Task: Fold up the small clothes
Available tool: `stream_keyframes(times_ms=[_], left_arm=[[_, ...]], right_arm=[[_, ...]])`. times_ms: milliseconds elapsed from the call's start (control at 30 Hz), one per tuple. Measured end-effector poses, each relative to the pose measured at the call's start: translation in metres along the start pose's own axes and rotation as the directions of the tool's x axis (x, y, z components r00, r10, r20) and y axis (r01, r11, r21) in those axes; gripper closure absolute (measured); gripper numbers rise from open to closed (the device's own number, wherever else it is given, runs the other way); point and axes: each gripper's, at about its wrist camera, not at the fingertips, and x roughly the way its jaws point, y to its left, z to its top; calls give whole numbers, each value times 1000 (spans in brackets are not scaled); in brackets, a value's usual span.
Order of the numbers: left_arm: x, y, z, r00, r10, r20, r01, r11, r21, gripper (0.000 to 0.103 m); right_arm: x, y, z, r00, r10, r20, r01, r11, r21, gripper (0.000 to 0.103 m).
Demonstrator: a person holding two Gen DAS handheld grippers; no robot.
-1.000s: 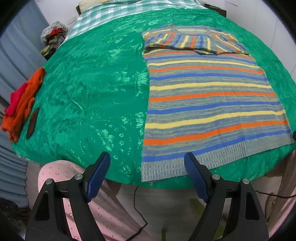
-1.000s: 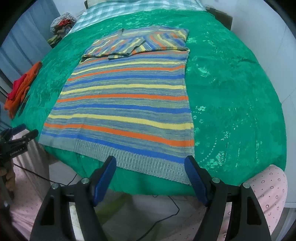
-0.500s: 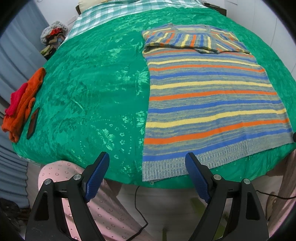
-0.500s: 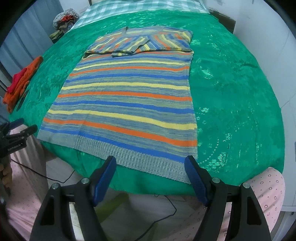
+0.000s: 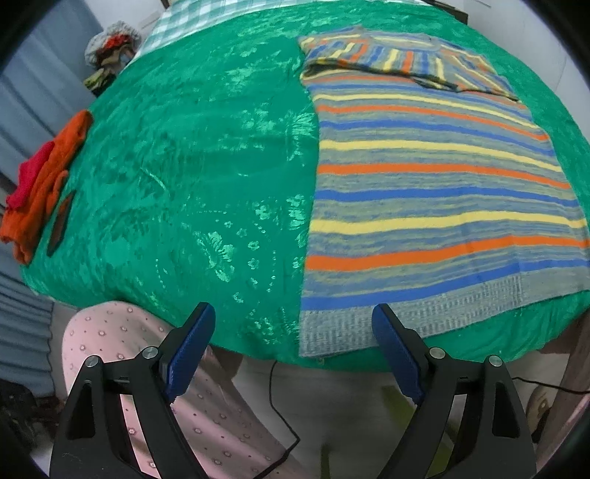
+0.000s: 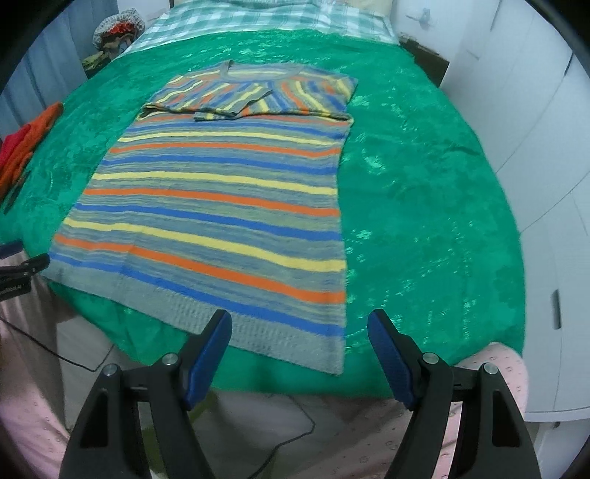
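A striped knit sweater (image 5: 424,206) (image 6: 221,206) in grey, blue, yellow and orange lies flat on the green bed cover (image 5: 184,165) (image 6: 424,184). Its sleeves are folded across the chest at the far end, and its ribbed hem lies at the near edge. My left gripper (image 5: 293,313) hovers over the hem's left corner. Its jaws are opening, with nothing between them. My right gripper (image 6: 299,317) hovers open over the hem's right corner, clear of the cloth. The left gripper (image 6: 25,254) also shows at the left edge of the right wrist view.
Orange and red clothes (image 5: 40,184) (image 6: 25,147) lie at the bed's left edge beside a dark flat object (image 5: 61,224). A checked sheet (image 6: 258,18) covers the far end. White cupboards (image 6: 534,147) stand right. A person's pink dotted trousers (image 5: 129,350) and a floor cable (image 5: 280,405) are below.
The right wrist view has tipped up, so more of the bed's far end shows. The left gripper's jaws have widened slightly. The sweater has not moved.
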Motion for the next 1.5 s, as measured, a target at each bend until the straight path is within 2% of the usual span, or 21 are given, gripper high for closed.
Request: stream_keyframes(times_ms=[700, 800, 867, 933, 1033, 1100, 1167, 1200, 1267, 1300, 1333, 1367, 1400, 1433, 1467, 1500], left_arm=[[15, 2, -2, 999, 2, -41, -2, 1000, -6, 15], [17, 3, -2, 999, -5, -50, 5, 1000, -10, 14], [22, 7, -1, 997, -37, -72, 35, 999, -26, 14], [28, 12, -1, 991, -85, -101, 83, 996, -32, 14], [35, 14, 0, 981, -148, -122, 144, 988, -48, 15], [39, 12, 0, 974, -182, -135, 177, 983, -50, 19], [43, 9, 1, 971, -191, -142, 186, 982, -43, 21], [44, 7, 1, 972, -188, -143, 184, 982, -38, 22], [45, 5, 1, 970, -192, -148, 189, 981, -34, 27], [45, 4, 1, 968, -202, -151, 199, 979, -36, 34], [46, 4, 1, 965, -212, -155, 208, 977, -36, 49], [46, 3, 1, 964, -212, -164, 210, 977, -30, 65], [47, -1, 2, 963, -207, -174, 206, 978, -23, 99], [47, -1, 2, 956, -221, -193, 221, 975, -22, 98], [44, 1, 3, 956, -221, -192, 221, 975, -20, 99], [40, 1, 4, 955, -227, -191, 228, 974, -16, 99]], right_arm=[[5, -5, -1, 999, -46, -9, 46, 999, -5, 27], [5, -5, -2, 999, -48, -9, 48, 999, -9, 27], [6, -9, -1, 999, -29, -12, 29, 999, -13, 27], [6, -25, 1, 1000, 5, -10, -5, 1000, 5, 27], [6, -87, 7, 998, 63, -17, -58, 981, 187, 27], [16, -116, 8, 983, 176, -57, -153, 947, 281, 27], [29, -123, 6, 944, 313, -107, -266, 910, 317, 27], [36, -122, 4, 916, 384, -114, -329, 884, 333, 28], [55, -112, 0, 868, 473, -151, -395, 842, 367, 28], [62, -104, -3, 864, 474, -172, -390, 844, 367, 28], [71, -98, -4, 863, 466, -195, -380, 853, 359, 30], [79, -90, -5, 859, 465, -213, -379, 858, 347, 36], [86, -82, -5, 848, 482, -220, -399, 854, 334, 56], [90, -75, -6, 834, 501, -233, -420, 849, 321, 74], [94, -70, -8, 814, 515, -267, -432, 845, 314, 96], [96, -68, -10, 795, 533, -288, -445, 836, 321, 97]])
